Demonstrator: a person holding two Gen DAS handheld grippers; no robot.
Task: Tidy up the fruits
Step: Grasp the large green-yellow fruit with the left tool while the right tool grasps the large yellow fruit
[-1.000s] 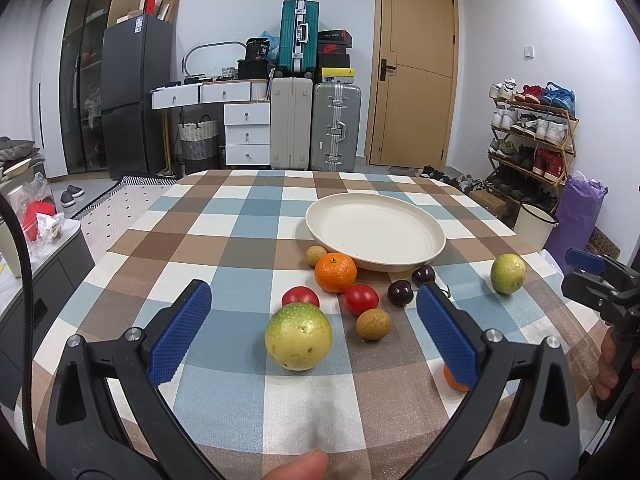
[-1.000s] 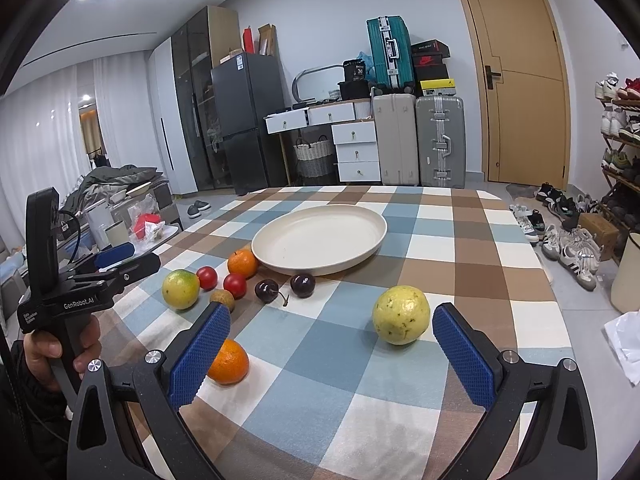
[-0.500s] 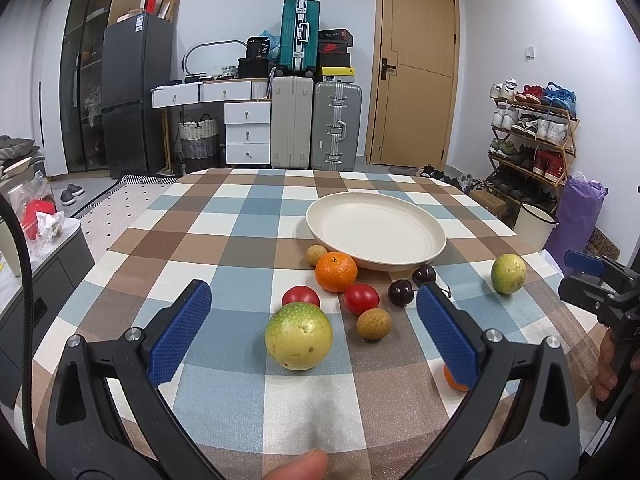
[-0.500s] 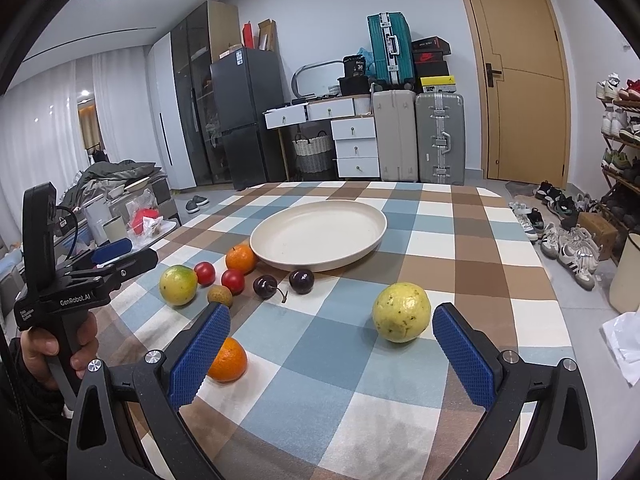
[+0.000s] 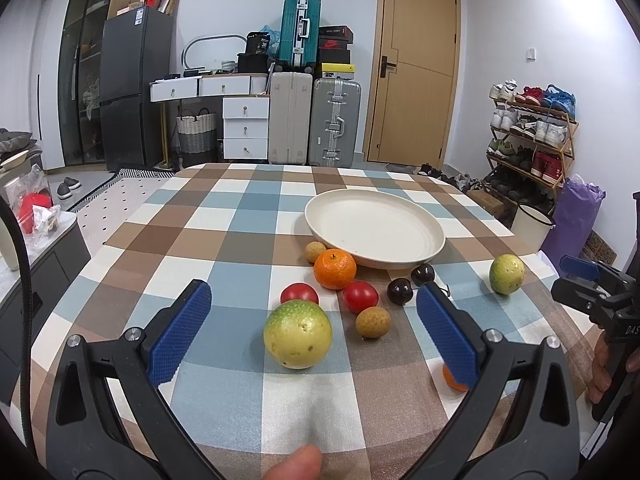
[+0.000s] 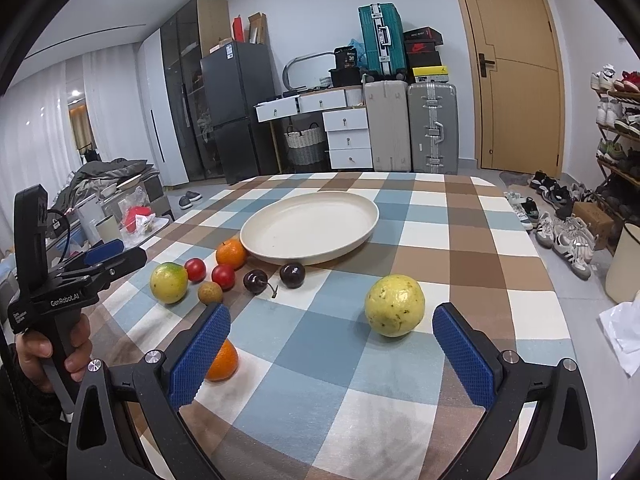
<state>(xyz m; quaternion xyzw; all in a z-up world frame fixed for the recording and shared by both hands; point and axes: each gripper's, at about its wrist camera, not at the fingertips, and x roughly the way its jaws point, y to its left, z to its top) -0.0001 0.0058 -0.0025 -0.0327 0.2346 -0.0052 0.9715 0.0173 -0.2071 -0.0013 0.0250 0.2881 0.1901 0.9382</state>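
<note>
An empty cream plate (image 5: 416, 246) (image 6: 360, 232) sits mid-table. In front of it lie an orange (image 5: 335, 269), two red fruits (image 5: 360, 297), two dark cherries (image 5: 399, 290), two tan longans (image 5: 373, 322) and a green-yellow guava (image 5: 298, 334). My left gripper (image 5: 314, 326) is open and empty, just before that guava. A second guava (image 6: 394, 305) lies to the right. My right gripper (image 6: 330, 346) is open and empty, near it. A second orange (image 6: 224, 362) sits beside its left finger.
The checked tablecloth (image 5: 224, 236) covers a round table. Its right edge (image 6: 536, 264) drops toward shoes on the floor. Suitcases (image 5: 334, 128), drawers and a fridge stand beyond the far edge. A low cabinet (image 5: 44, 240) with clutter stands at the left.
The right gripper has drifted slightly forward toward the guava. The left gripper has barely moved. Both stay open and empty.
</note>
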